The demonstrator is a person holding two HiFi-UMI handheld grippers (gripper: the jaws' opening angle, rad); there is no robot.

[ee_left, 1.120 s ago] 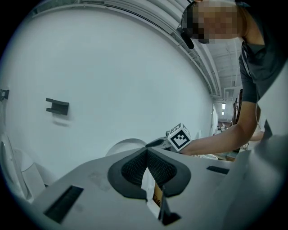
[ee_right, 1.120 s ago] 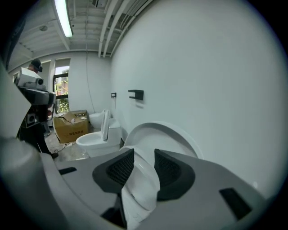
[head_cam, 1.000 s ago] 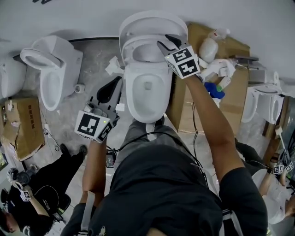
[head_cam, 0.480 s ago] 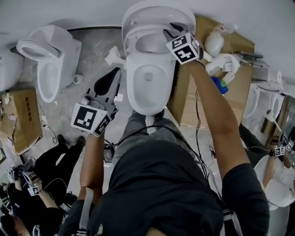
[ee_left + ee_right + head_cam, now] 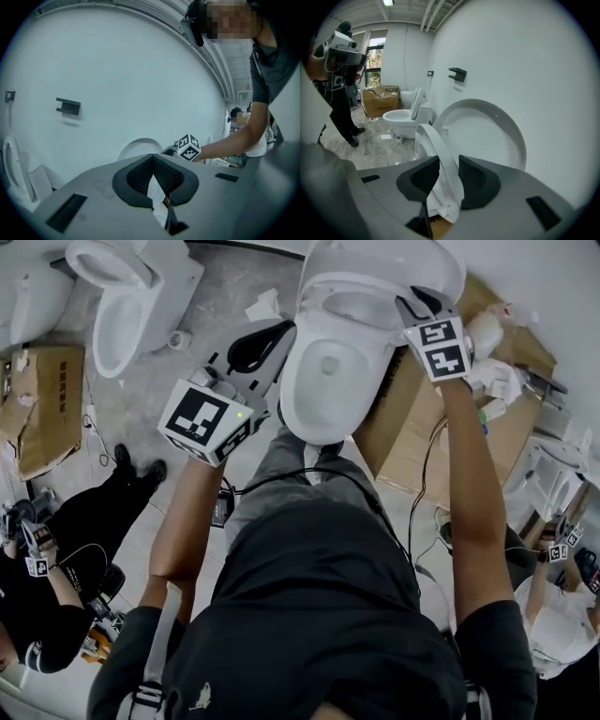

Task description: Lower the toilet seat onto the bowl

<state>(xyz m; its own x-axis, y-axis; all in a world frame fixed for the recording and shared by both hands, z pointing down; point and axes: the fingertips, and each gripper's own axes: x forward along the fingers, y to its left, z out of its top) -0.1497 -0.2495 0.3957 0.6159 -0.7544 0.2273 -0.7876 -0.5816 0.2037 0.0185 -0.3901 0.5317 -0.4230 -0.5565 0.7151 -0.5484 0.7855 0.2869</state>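
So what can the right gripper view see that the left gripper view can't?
Only the right gripper view: the toilet seat between the right gripper's jaws, which have just been closing on it, and a second toilet across the floor. Only the left gripper view: the left gripper's own jaws, shut, plus the right gripper's marker cube. Both: the raised lid and the dark bracket on the wall.

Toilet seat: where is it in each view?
Head view: toilet seat top centre, below raised lid.
Left gripper view: unclear; white arc may be lid or seat.
Right gripper view: centre, between the right gripper's fingers, just closing on it.
Landmark: right gripper's marker cube, head and left gripper views.
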